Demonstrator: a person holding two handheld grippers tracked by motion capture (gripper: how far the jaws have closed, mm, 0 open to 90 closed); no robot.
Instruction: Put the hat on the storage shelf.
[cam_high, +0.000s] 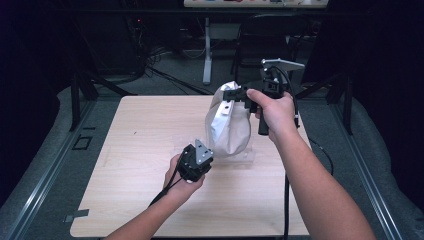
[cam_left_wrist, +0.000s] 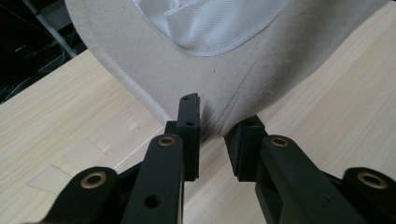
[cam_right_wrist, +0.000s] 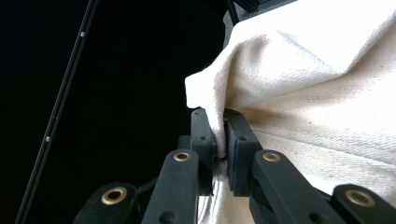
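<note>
**Cloth bag held above wooden table by two hand-held grippers**

Dark workshop surroundings, with cables and a chair (cam_high: 270, 35) behind, frame a pale wooden table (cam_high: 145, 150) seen from above. Over its far right part hangs an off-white canvas bag (cam_high: 229, 125), lifted upright, its lower end near a strip of clear tape (cam_high: 245, 157) on the tabletop. A person's right hand (cam_high: 275, 112) holds the right gripper (cam_high: 235, 93) at the bag's top, jaws closed tight on a fold of the cloth. The left hand (cam_high: 182, 182) holds the left gripper (cam_high: 212, 150) at the bag's bottom edge; its jaws stand partly apart with a pinch of canvas between them, and whether they actually clamp it cannot be told.
</note>
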